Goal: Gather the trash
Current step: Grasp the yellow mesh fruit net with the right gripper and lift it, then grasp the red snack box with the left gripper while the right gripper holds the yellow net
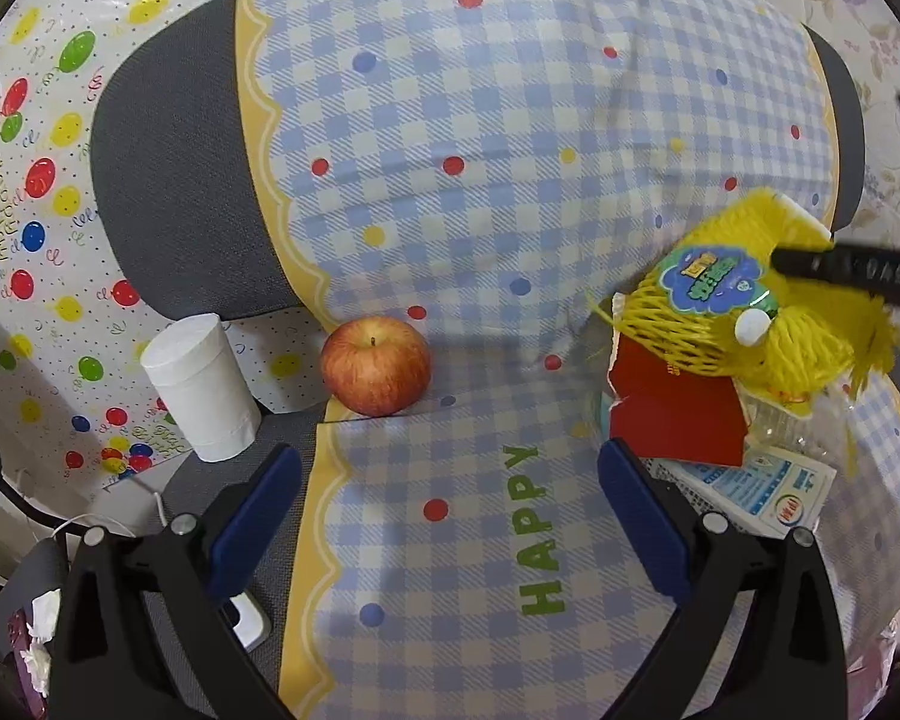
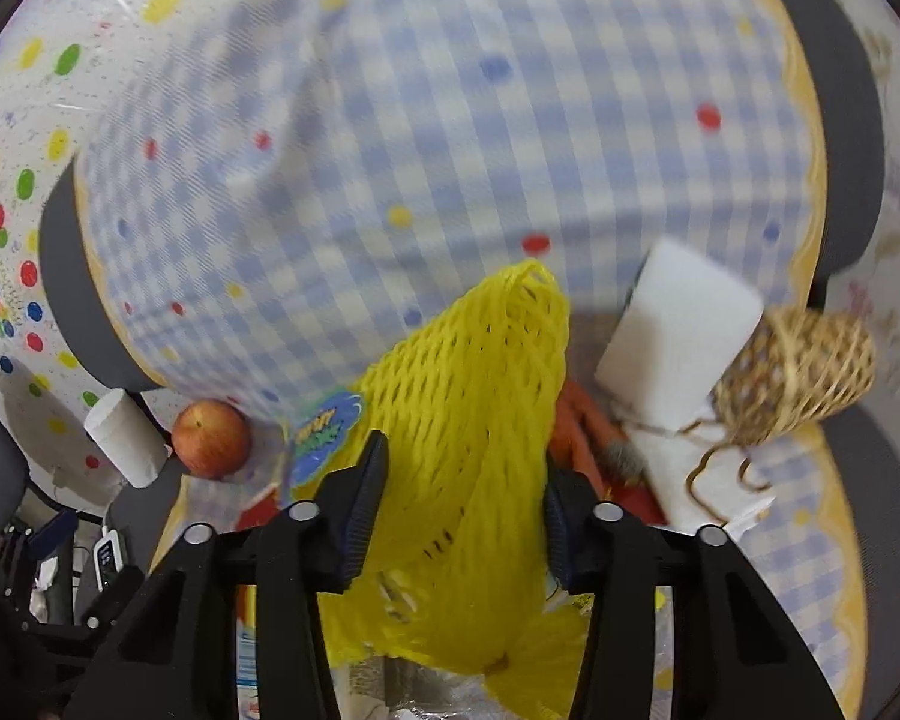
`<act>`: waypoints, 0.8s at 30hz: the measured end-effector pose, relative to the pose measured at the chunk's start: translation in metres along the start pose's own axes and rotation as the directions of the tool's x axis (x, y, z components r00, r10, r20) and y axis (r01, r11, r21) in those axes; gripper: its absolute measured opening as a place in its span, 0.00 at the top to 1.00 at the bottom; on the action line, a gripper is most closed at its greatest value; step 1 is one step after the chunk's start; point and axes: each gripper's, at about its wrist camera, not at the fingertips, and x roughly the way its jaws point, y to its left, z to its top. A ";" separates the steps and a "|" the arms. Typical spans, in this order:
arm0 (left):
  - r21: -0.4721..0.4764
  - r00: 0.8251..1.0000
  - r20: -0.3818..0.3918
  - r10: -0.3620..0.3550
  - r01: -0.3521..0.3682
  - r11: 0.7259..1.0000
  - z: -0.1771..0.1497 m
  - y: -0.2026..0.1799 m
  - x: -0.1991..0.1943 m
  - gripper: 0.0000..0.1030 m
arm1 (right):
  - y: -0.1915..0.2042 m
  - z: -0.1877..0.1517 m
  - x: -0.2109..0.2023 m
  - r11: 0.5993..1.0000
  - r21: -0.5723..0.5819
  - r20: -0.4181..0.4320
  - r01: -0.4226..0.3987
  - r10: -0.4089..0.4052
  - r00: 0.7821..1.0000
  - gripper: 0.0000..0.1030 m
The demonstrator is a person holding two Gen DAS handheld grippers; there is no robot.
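A yellow mesh fruit net (image 2: 474, 438) with a blue label fills the space between my right gripper's (image 2: 459, 492) fingers, which are closed on it. In the left wrist view the same net (image 1: 744, 300) hangs at the right, pinched by the right gripper's black finger (image 1: 846, 267), above a pile of trash: a red paper piece (image 1: 672, 414), a clear plastic wrapper and a blue-and-white packet (image 1: 768, 486). My left gripper (image 1: 450, 516) is open and empty above the checked cloth, left of the pile.
A red apple (image 1: 376, 365) and a white paper cup (image 1: 201, 387) lie on the blue checked "HAPPY" cloth (image 1: 450, 192). A white block (image 2: 678, 336) and a ball of twine (image 2: 798, 375) lie at the right. A balloon-print sheet (image 1: 36, 180) is at left.
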 end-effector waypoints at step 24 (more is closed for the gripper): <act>0.026 0.959 -0.046 -0.281 0.282 0.959 0.005 -0.048 0.032 0.32 | -0.033 -0.076 -0.146 0.903 -0.148 0.219 0.403 -0.367 0.904 0.86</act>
